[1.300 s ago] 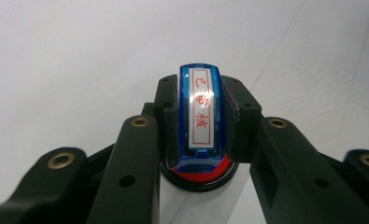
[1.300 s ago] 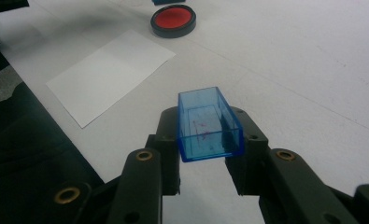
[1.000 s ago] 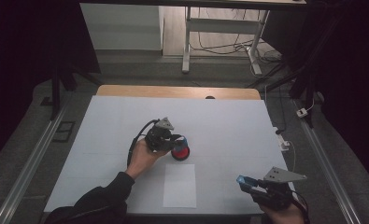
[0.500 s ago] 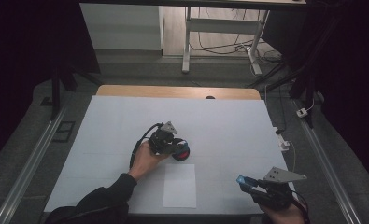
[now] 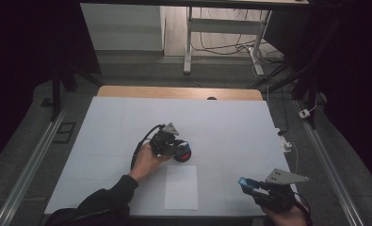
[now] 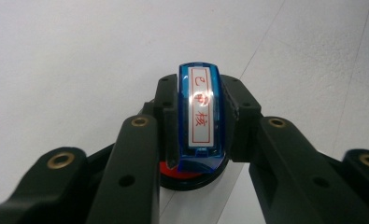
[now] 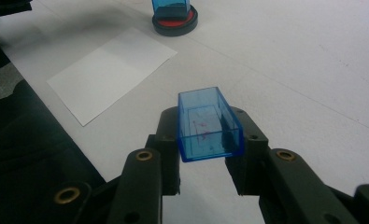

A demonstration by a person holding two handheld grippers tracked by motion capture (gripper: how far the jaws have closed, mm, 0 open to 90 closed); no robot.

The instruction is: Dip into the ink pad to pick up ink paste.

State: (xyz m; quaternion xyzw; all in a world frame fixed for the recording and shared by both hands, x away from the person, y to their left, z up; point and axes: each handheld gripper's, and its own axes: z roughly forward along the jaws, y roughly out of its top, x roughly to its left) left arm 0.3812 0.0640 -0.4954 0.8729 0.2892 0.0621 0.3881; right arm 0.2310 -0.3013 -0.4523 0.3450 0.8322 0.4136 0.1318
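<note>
A blue stamp (image 6: 200, 119) with a white label in red characters stands pressed down on a round black ink pad (image 5: 183, 154) whose inside is red (image 6: 173, 169). My left gripper (image 6: 198, 116) is shut on the stamp, its jaws clamping both sides; in the high view the left gripper (image 5: 170, 142) sits near the table's middle. My right gripper (image 7: 209, 135) is shut on the stamp's clear blue cap (image 7: 208, 123), hollow side up, near the table's front right corner (image 5: 249, 184). The stamp (image 7: 170, 7) and the ink pad (image 7: 175, 22) appear far off in the right gripper view.
A white sheet of paper (image 5: 181, 187) lies on the white table (image 5: 221, 122) just in front of the ink pad; the same paper (image 7: 112, 72) shows in the right gripper view. A wooden strip (image 5: 179, 92) runs along the far edge. Cables and a plug (image 5: 287, 143) lie at the right edge.
My left gripper has moved slightly rightward and down with the stamp, onto the ink pad. The right gripper with the cap has stayed put.
</note>
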